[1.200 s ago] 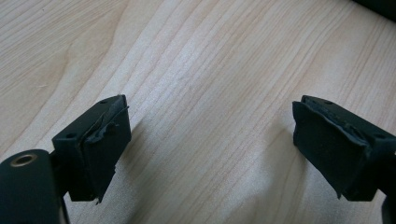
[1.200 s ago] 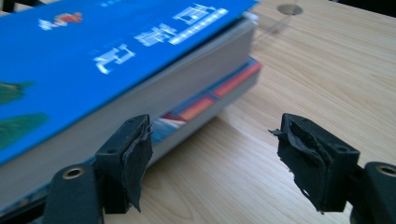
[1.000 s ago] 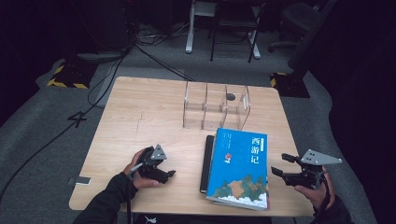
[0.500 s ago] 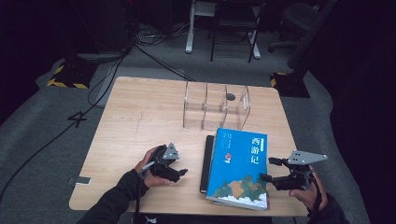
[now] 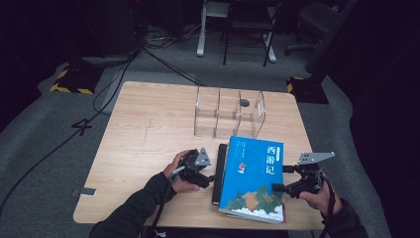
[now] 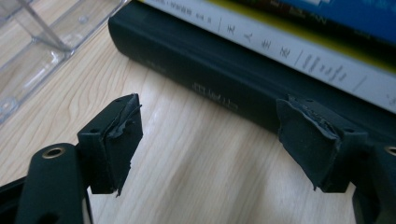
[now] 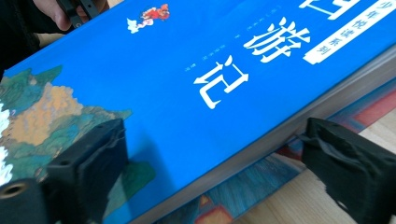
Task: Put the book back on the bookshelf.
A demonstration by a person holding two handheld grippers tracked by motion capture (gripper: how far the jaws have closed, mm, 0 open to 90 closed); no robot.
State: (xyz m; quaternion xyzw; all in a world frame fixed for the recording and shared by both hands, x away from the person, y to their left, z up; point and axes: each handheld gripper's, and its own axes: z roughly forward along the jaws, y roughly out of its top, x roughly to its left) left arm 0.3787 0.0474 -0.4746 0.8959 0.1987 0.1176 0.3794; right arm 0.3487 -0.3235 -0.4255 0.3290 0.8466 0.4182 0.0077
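Blue book flat atop a stack beside a black book.

black book mostly hidden under blue book

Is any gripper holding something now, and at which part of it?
Nothing is held. The left gripper is open beside the black book; the right gripper is open around the blue book's edge.

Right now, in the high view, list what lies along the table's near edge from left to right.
Left tool → black book → blue book → right tool.
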